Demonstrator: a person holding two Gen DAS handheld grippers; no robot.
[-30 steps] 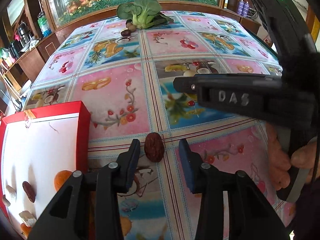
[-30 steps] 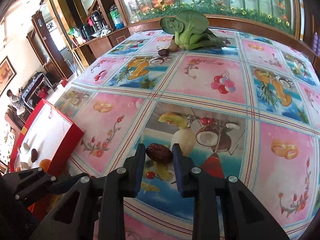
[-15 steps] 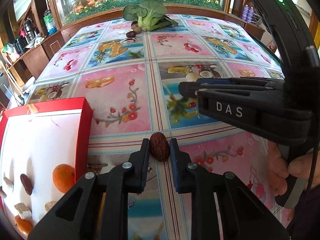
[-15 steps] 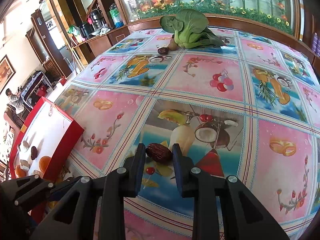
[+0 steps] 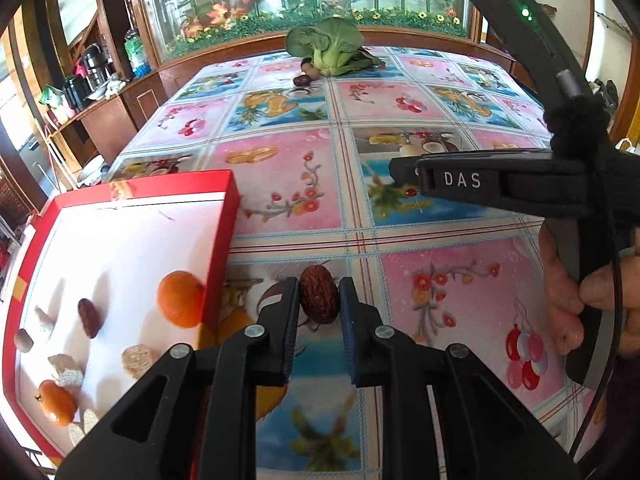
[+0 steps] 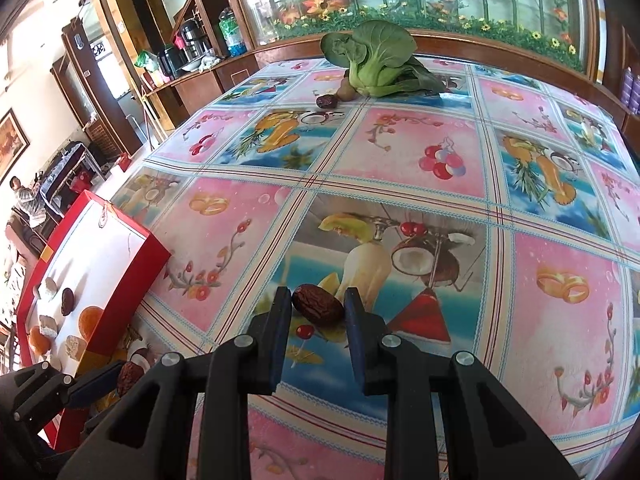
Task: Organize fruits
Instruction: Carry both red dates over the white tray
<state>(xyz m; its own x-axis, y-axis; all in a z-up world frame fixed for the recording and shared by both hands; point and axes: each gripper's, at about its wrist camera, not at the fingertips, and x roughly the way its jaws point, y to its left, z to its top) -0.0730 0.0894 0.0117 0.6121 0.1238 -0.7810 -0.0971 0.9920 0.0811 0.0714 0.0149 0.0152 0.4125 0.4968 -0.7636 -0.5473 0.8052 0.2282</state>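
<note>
My left gripper (image 5: 320,287) is shut on a wrinkled brown date (image 5: 319,300), just right of the red box (image 5: 224,236). On the box's white floor lie two oranges (image 5: 180,298), a dark date (image 5: 89,317) and several pale pieces. My right gripper (image 6: 318,297) is shut on a second date (image 6: 318,309) held crosswise over the fruit-print tablecloth (image 6: 440,152). The right wrist view shows the left gripper (image 6: 100,384) low on the left with its date (image 6: 129,376). The right gripper (image 5: 400,170) shows side-on in the left wrist view.
At the far end of the table lies a bok choy (image 6: 376,60) with a dark date (image 6: 326,101) and a small brown fruit (image 6: 346,91) beside it. A hand (image 5: 580,300) grips the right tool. Wooden cabinets stand to the left.
The left jaws closed on the date that lay on the cloth, then carried it left beside the red box. The right gripper kept still with its date.
</note>
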